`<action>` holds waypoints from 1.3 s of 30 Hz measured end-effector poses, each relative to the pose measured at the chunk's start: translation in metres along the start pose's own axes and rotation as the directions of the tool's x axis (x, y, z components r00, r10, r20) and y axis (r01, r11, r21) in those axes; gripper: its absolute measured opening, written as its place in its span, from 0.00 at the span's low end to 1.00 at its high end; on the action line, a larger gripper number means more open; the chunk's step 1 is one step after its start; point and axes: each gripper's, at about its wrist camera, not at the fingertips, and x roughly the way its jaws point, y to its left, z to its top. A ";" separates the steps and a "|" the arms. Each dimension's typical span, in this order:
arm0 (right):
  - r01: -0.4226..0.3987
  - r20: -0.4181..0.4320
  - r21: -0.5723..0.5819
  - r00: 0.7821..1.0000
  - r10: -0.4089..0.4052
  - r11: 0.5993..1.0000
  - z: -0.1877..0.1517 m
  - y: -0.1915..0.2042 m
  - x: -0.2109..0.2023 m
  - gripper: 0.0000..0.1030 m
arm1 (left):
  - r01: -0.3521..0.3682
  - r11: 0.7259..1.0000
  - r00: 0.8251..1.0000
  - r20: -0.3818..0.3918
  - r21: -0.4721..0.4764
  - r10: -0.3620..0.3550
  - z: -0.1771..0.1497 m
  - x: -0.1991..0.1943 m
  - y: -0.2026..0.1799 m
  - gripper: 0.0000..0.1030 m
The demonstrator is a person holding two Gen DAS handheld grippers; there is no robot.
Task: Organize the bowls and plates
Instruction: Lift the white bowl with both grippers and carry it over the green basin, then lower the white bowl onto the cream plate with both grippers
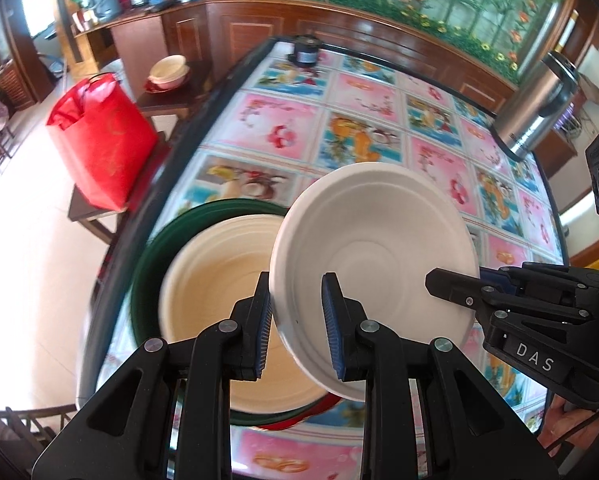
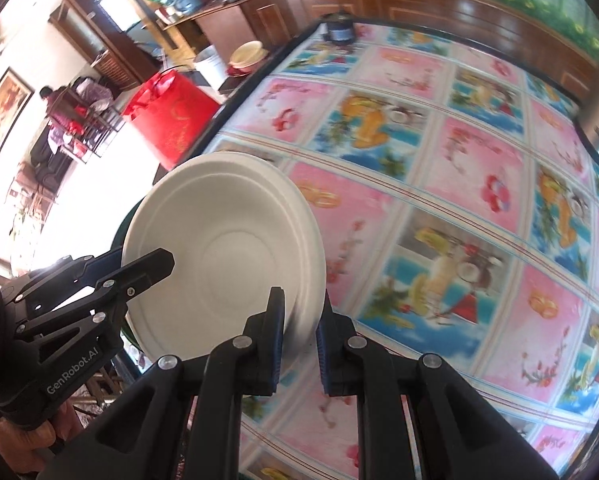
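Blue ribbed pads (image 1: 264, 332) line the black fingers of the left gripper (image 1: 297, 330), and they are clamped on the lower-left rim of a white bowl (image 1: 373, 264) at the bottom centre of the left wrist view. The right gripper (image 2: 299, 344) pinches the opposite edge of the same bowl between its own blue pads (image 2: 277, 354); in the right wrist view the rim runs between the fingers at lower centre, and the bowl fills the left-centre of that frame, tilted with its inner face toward the camera. Each gripper also shows in the other's view: the right one enters from the right edge of the left wrist view, its finger lying across the bowl's rim, and the left one enters from the left edge of the right wrist view.

The bowl is lifted clear of the table (image 1: 363, 100), which is covered in a cloth of pink and blue picture squares. Just below and left of the held bowl in the left wrist view, a cream bowl (image 1: 223, 280) sits nested in a dark green bowl (image 1: 155, 252), with a sliver of red showing under their lower edge. A steel flask (image 1: 539, 108) stands at the table's right edge, a small dark jar (image 1: 306, 51) at its far end, and a red bag (image 1: 99, 140) rests on a stool in the left of the frame.
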 end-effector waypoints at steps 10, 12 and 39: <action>-0.014 -0.049 -0.087 0.999 0.010 0.996 0.004 0.046 0.030 0.15 | -0.043 0.998 0.999 -0.027 -0.052 0.042 -0.018 0.001 0.038 0.23; -0.010 -0.058 -0.099 0.998 0.004 0.995 0.004 0.051 0.036 0.16 | -0.044 0.997 0.999 -0.034 -0.059 0.042 -0.021 0.003 0.042 0.23; 0.056 -0.088 -0.171 0.993 -0.072 0.984 0.005 0.069 0.061 0.17 | -0.090 0.995 0.993 -0.079 -0.040 0.087 -0.031 0.028 0.052 0.23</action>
